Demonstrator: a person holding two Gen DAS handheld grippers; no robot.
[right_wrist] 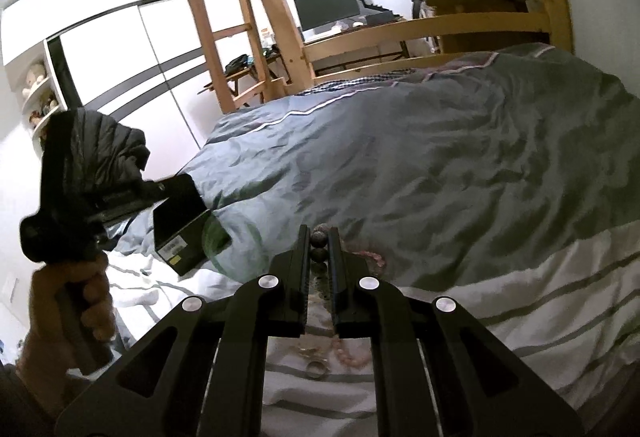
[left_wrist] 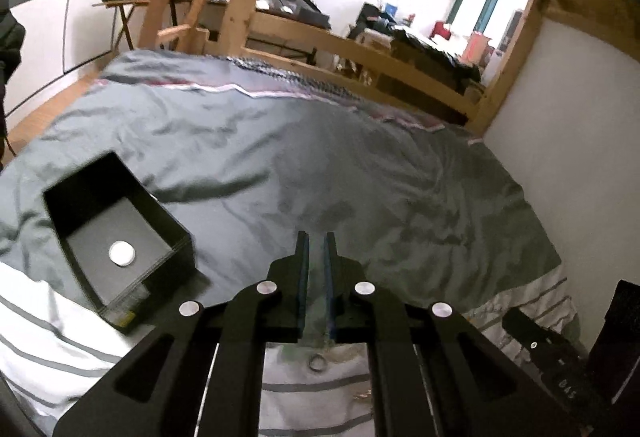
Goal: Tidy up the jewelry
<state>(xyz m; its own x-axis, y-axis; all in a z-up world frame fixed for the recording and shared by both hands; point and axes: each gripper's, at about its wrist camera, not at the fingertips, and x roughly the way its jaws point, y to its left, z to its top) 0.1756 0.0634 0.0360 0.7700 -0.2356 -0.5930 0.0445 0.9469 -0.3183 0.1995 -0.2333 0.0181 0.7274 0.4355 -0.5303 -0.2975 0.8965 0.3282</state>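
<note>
An open black box (left_wrist: 120,237) lies on the grey bedcover, left of my left gripper (left_wrist: 316,241); a round white piece (left_wrist: 122,252) sits inside it. My left gripper's fingers are nearly together with nothing between them. A metal ring (left_wrist: 317,361) lies on the striped sheet below it. My right gripper (right_wrist: 319,233) is shut on a dark beaded bracelet (right_wrist: 319,243), held above the bed. Under it lie a ring (right_wrist: 316,369), a pink bead string (right_wrist: 354,355) and pink beads (right_wrist: 370,257). The box also shows in the right wrist view (right_wrist: 184,233).
The grey duvet (left_wrist: 320,165) covers the bed, with a white striped sheet (left_wrist: 48,349) at the near end. A wooden bed frame (left_wrist: 360,53) and ladder stand behind. A white wall (left_wrist: 580,157) is on the right. The left hand and gripper handle (right_wrist: 68,221) show at the left.
</note>
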